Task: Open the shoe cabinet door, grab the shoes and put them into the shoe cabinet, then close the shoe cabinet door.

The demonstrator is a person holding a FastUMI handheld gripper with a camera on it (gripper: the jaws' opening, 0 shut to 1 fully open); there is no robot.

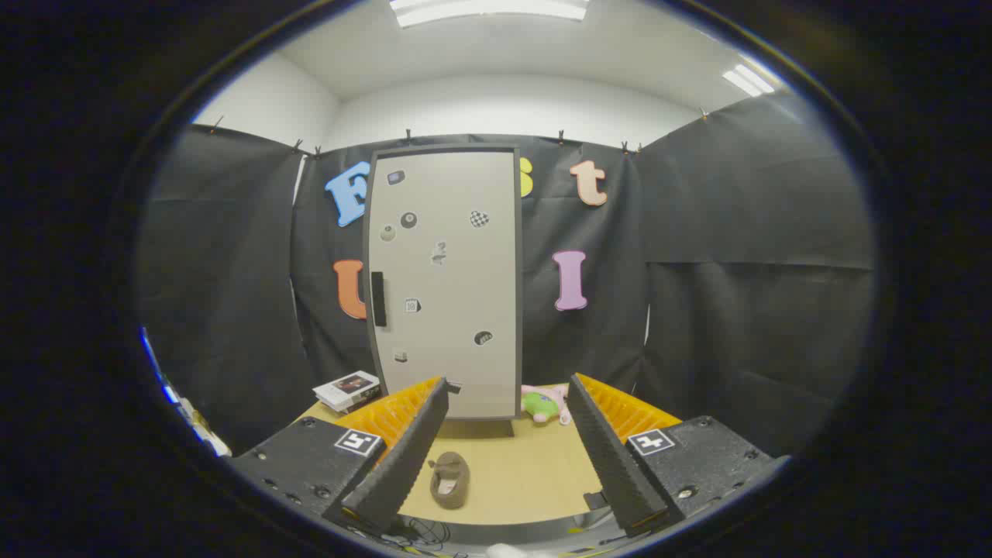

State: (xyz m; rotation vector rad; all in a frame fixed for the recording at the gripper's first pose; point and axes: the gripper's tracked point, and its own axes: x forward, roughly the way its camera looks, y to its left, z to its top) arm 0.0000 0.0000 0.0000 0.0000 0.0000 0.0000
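A tall grey shoe cabinet stands at the back of the wooden table, its door shut and dotted with stickers. A black handle runs down the door's left edge. A small brown shoe lies on the table in front of the cabinet, between my fingers and close to the left one. My gripper is open, with nothing held, well back from the cabinet.
A stack of books lies on the table left of the cabinet. A pink and green soft toy rests at the cabinet's right foot. Black cloth walls the booth on all sides. Cables hang at the table's near edge.
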